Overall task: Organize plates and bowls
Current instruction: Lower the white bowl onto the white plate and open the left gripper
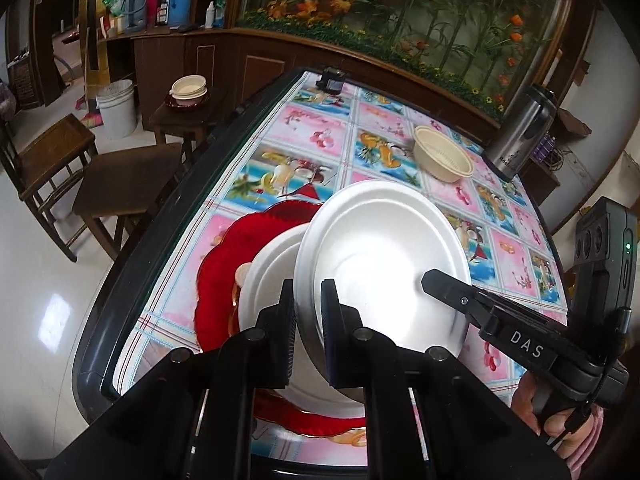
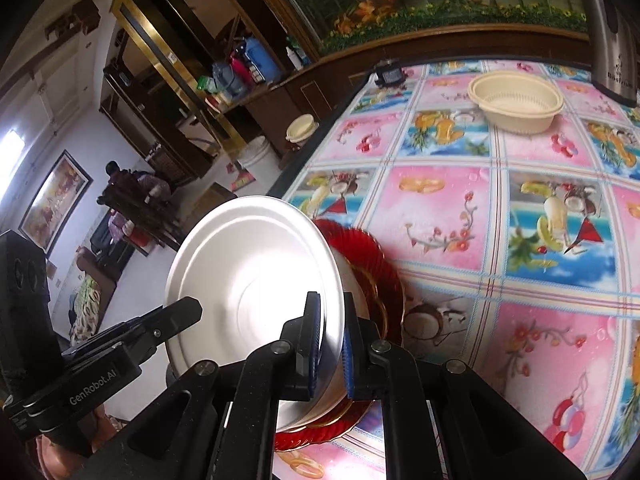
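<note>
A white plate hangs tilted on edge above the table, gripped from two sides. My left gripper is shut on its near rim. My right gripper is shut on the opposite rim of the same white plate. Each gripper also shows in the other's view, the right gripper at the right and the left gripper at the left. Under the plate, a red scalloped plate lies on the table with another white plate stacked on it. A beige bowl stands farther back.
The table has a pink and blue fruit-print cover. A steel thermos stands beyond the bowl, and a small black device sits at the far edge. Left of the table are wooden chairs, a white bucket and a stool bearing bowls.
</note>
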A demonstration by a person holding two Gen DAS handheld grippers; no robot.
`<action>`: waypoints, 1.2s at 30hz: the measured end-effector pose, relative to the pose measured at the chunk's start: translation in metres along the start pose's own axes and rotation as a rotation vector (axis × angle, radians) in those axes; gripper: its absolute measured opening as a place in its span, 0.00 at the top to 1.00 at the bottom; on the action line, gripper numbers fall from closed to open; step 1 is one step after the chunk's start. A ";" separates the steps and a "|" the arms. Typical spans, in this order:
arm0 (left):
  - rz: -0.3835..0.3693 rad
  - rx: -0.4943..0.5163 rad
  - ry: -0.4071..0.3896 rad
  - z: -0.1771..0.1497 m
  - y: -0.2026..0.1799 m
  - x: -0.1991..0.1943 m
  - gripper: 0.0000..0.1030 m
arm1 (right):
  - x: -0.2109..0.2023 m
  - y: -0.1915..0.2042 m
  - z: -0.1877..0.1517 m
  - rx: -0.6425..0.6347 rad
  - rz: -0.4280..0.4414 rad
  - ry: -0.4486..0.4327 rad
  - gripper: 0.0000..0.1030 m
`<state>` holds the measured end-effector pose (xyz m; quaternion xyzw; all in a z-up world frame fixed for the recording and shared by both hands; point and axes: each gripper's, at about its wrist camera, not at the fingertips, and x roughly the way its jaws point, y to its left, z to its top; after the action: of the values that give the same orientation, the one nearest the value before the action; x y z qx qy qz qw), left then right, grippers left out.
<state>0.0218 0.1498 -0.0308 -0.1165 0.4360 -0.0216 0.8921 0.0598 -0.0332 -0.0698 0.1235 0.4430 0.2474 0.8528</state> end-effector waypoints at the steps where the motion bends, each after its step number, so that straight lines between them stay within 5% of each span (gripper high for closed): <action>1: 0.003 -0.002 0.002 -0.001 0.002 0.001 0.91 | 0.002 0.001 -0.001 0.000 0.000 0.005 0.91; 22: 0.020 -0.029 0.044 -0.008 0.024 0.010 0.86 | 0.028 0.017 -0.010 -0.089 -0.058 0.036 0.88; 25: -0.008 -0.014 0.049 -0.008 0.022 0.009 0.70 | 0.027 0.021 -0.012 -0.121 -0.080 0.022 0.87; 27: -0.008 0.010 0.037 -0.008 0.017 0.004 0.32 | 0.024 0.025 -0.013 -0.147 -0.081 0.005 0.86; 28: 0.020 0.026 0.017 -0.009 0.015 0.000 0.26 | 0.021 0.026 -0.013 -0.162 -0.081 -0.009 0.78; 36: 0.129 0.103 -0.149 -0.001 0.011 -0.035 0.25 | -0.027 0.015 -0.003 -0.244 -0.082 -0.245 0.47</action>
<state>-0.0008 0.1652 -0.0068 -0.0434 0.3734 0.0223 0.9264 0.0398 -0.0353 -0.0463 0.0303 0.3070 0.2473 0.9185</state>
